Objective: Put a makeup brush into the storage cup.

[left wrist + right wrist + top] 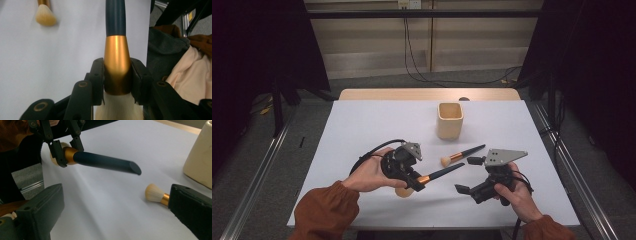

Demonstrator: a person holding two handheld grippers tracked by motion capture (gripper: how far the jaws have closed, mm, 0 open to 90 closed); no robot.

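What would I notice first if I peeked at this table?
Probably the big makeup brush pinched by its gold collar in the left hand-held gripper, lifted near the table's front edge. Just beyond it, a smaller brush lies flat on the white table, with the right hand-held gripper standing open beside it. Farther back, a cream cup stands upright.

Held brush (116, 62): navy handle, gold ferrule, cream bristles; cup (449, 120) cream.

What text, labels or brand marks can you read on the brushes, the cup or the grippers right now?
None can be read.
The held brush, the loose brush and the cream cup show no lettering.
The left gripper and right gripper show no markings either.
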